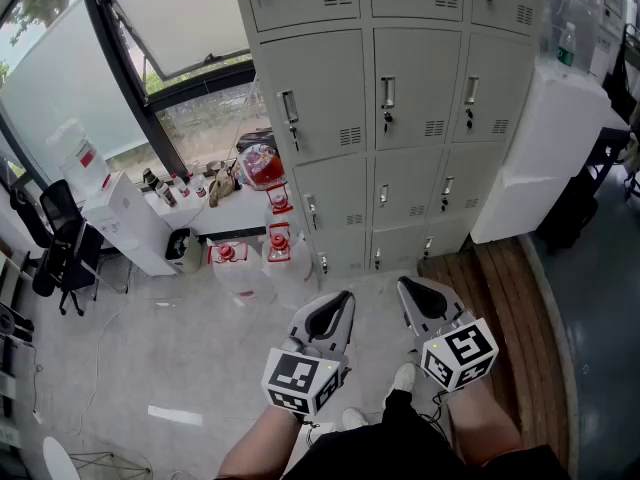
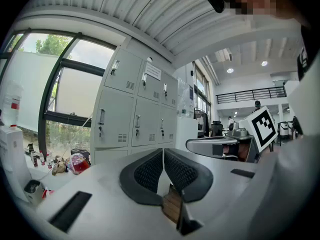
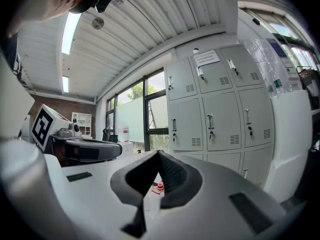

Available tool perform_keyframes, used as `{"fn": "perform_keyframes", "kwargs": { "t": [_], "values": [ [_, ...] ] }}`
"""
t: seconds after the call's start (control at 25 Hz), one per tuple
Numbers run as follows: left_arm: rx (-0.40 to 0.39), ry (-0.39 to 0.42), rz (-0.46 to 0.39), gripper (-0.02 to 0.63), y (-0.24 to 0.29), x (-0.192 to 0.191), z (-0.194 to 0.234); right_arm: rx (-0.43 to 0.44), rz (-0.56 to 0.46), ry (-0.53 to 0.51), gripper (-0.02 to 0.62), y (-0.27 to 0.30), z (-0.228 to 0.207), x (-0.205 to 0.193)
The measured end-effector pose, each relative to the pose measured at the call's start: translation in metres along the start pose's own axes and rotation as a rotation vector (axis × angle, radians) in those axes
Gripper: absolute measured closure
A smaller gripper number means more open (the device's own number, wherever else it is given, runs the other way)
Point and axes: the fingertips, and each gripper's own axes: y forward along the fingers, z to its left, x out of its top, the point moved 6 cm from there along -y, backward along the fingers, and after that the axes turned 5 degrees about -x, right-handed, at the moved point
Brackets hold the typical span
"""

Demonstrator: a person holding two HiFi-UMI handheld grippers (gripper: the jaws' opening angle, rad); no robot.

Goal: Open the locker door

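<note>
Head view: bank of grey sheet-metal lockers (image 1: 345, 173) stands ahead against the wall, beside a large window (image 1: 190, 28).

1. Compartments: all locker doors (image 1: 415, 88) in view are shut and flush; contents hidden. Doors are flat rectangular panels, each with an upright metal pull handle (image 1: 387, 93), a key hanging below it, and a small block of louvred slots at the lower corner.
2. Other containers: two translucent plastic jugs (image 1: 238, 273) with red caps stand on the floor at the foot of the lockers; fill level cannot be read. A black bin (image 1: 183, 249) sits against a white box-shaped cabinet (image 1: 125, 223); contents unclear. Several small bottles (image 1: 160, 185) and a rounded red-and-clear bag (image 1: 262, 165) rest on a low white table (image 1: 235, 211).
3. Floor: pale and smooth, with a strip of wooden boards (image 1: 495, 283) to the right of the lockers.
4. Left gripper (image 1: 338, 311): held level, well short of the lockers, facing them. Its dark ribbed fingers are closed tip to tip, with nothing between them.
5. Right gripper (image 1: 412, 293): just beside the left one and likewise well apart from the doors. Fingers pressed together, empty.
6. Both grippers have smooth grey shells and carry marker cubes.
</note>
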Motion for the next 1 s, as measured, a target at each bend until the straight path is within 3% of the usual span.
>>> {"fn": "perform_keyframes", "kwargs": {
  "t": [0.6,1.0],
  "values": [
    [-0.009,-0.002,0.004,0.583,-0.004,-0.004,0.001,-0.006,-0.014,-0.009,0.541,0.001,0.003,0.003],
    [-0.004,-0.007,0.01,0.583,0.026,-0.004,0.015,-0.002,-0.006,-0.024,0.541,0.03,-0.027,0.01]
  ]
}}
